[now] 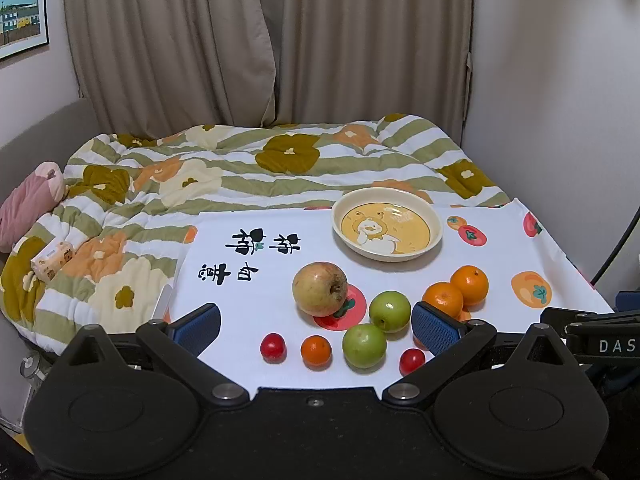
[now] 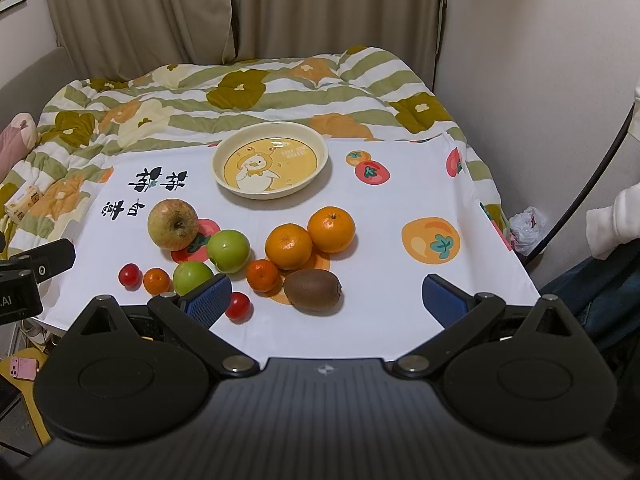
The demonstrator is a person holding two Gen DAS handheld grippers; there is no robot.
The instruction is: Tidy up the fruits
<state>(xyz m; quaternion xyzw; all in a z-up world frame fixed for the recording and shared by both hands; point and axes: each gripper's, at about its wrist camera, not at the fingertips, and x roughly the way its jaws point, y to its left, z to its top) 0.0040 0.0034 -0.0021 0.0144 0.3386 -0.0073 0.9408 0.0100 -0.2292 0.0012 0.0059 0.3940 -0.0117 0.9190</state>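
Bare cloth right of the kiwi; fruit cluster before the plate, apple tallest.

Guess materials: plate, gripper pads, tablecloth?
Plate: likely glazed ceramic or melamine; glossy cream rim, printed duck, can't tell which. Pads: blue, dotted grip texture, probably rubber or silicone. Tablecloth: thin matte white fabric with printed fruit; it creases and drapes off the edge.

The empty plate sits beyond the apple; the left gripper hangs wide open before the apple.
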